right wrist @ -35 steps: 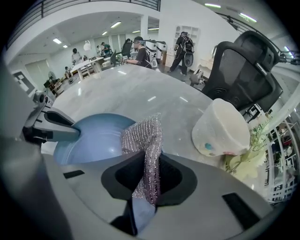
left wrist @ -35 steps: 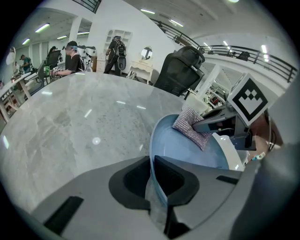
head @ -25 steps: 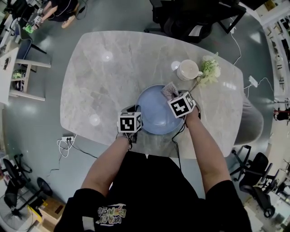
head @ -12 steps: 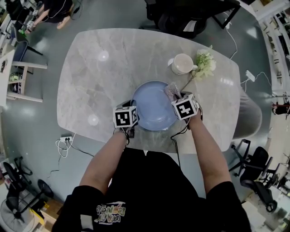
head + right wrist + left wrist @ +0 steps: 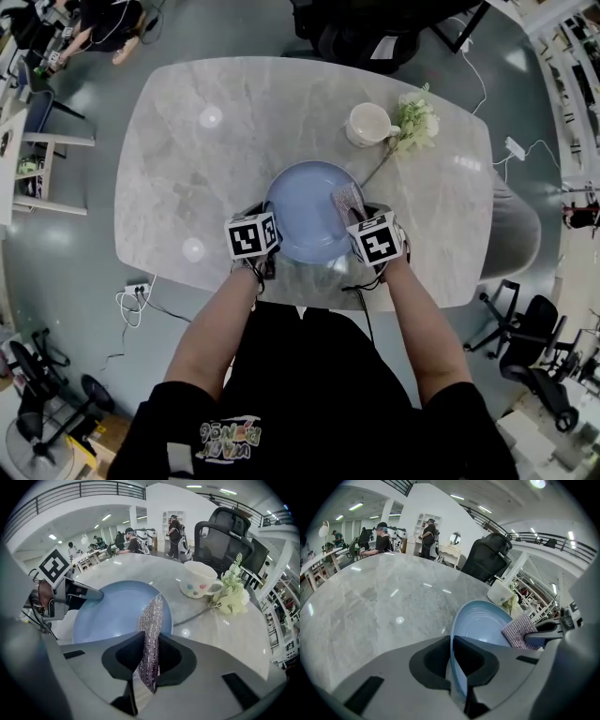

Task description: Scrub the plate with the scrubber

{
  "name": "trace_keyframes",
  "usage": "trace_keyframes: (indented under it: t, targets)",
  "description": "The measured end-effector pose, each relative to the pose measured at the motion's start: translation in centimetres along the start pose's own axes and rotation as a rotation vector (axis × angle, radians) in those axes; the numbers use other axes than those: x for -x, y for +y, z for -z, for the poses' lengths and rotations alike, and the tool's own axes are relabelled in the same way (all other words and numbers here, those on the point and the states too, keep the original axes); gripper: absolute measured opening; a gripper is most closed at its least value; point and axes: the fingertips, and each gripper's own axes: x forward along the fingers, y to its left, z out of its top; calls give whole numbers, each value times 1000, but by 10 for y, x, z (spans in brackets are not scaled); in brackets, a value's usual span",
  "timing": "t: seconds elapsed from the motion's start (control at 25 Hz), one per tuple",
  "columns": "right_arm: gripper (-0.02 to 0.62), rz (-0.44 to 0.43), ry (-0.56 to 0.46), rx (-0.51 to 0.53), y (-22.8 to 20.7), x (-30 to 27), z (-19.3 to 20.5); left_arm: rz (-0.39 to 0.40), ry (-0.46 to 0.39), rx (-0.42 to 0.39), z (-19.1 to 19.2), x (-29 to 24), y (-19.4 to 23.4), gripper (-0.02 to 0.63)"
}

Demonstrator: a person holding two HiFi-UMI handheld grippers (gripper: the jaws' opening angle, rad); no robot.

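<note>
A light blue plate (image 5: pixel 305 211) lies on the marble table (image 5: pixel 187 159) in front of the person. My left gripper (image 5: pixel 265 232) is shut on the plate's near left rim (image 5: pixel 454 667), and the plate (image 5: pixel 483 625) stretches away beyond its jaws. My right gripper (image 5: pixel 357 217) is shut on a silvery mesh scrubber (image 5: pixel 348 199), held upright over the plate's right side. In the right gripper view the scrubber (image 5: pixel 150 634) stands between the jaws above the plate (image 5: pixel 112 611), with the left gripper (image 5: pixel 70 595) across it.
A white cup (image 5: pixel 368 124) with coloured dots (image 5: pixel 200 584) and a sprig of pale flowers (image 5: pixel 413 122) (image 5: pixel 234 597) lie beyond the plate at the right. Office chairs (image 5: pixel 375 33) stand at the far side of the table. People work at desks in the background.
Both grippers and the plate have drawn a little nearer to the person. The scrubber has moved with the right gripper down the plate's right side.
</note>
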Motion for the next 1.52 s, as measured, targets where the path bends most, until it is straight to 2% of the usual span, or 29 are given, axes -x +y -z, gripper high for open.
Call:
trace_keyframes:
  t: [0.16, 0.44, 1.0, 1.28, 1.52]
  targets:
    - [72, -21, -20, -16, 14, 4, 3, -4, -4, 6, 0, -1, -1, 37]
    - [71, -109, -21, -53, 52, 3, 10, -10, -10, 17, 0, -1, -1, 37]
    - [71, -218, 8, 38, 120, -21, -6, -1, -16, 44, 0, -2, -1, 38]
    - [75, -257, 7, -43, 119, -32, -6, 24, -5, 38, 0, -2, 0, 38]
    - [74, -298, -66, -116, 114, -29, -24, 48, 10, 26, 0, -2, -2, 37]
